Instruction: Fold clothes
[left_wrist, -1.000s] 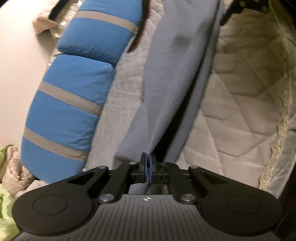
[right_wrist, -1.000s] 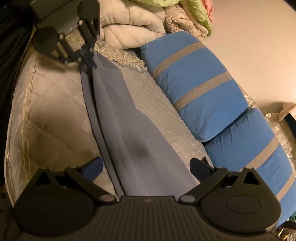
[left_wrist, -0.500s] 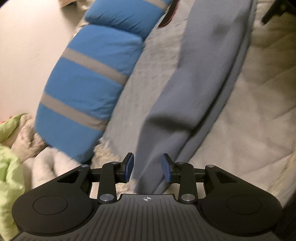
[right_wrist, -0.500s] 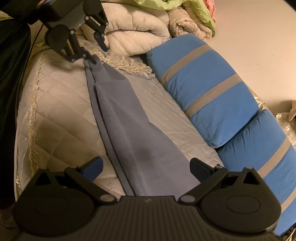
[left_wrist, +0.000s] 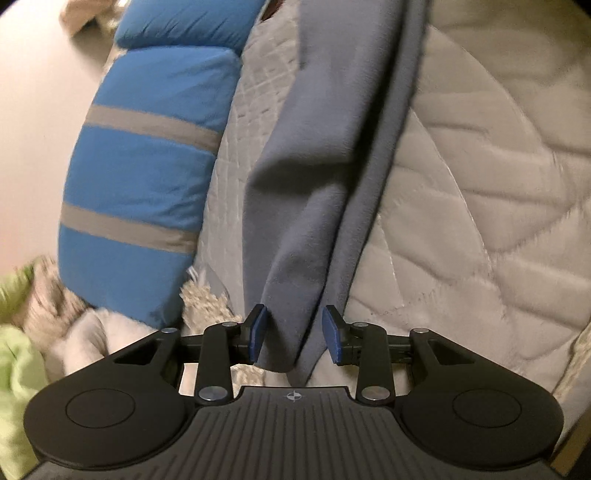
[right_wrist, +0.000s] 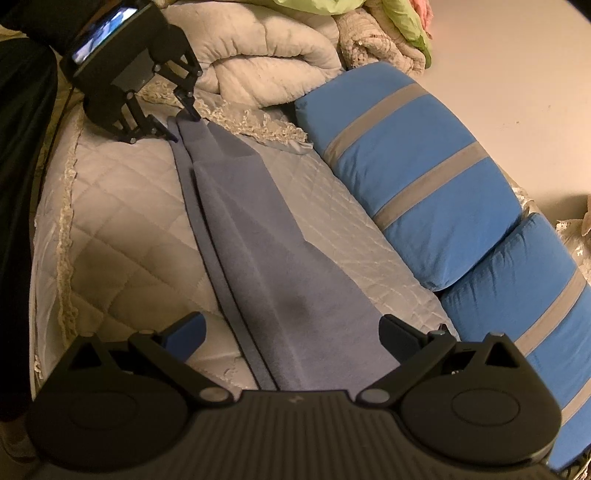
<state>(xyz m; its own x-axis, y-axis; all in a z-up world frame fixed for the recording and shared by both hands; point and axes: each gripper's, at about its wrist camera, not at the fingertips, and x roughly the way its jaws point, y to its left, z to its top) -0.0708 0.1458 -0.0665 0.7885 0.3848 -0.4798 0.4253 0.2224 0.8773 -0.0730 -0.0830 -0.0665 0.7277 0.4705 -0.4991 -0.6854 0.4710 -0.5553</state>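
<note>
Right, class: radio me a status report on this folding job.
Both grippers, left and right, open. Grey-blue garment lies long on quilted bed, end between left fingers. Blue pillows alongside, not obstructing.

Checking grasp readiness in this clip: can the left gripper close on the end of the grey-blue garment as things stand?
Probably yes. The left gripper is open with the grey-blue garment end bunched between its fingers, and nothing blocks them.

A bed (right_wrist: 122, 206) covered by a pale quilted bedspread is lit by warm, dim light. Two blue pillows (right_wrist: 417, 173) with grey stripes are lined along a plain wall (right_wrist: 517, 74). Rumpled blankets (right_wrist: 266, 62) are piled beyond.
</note>
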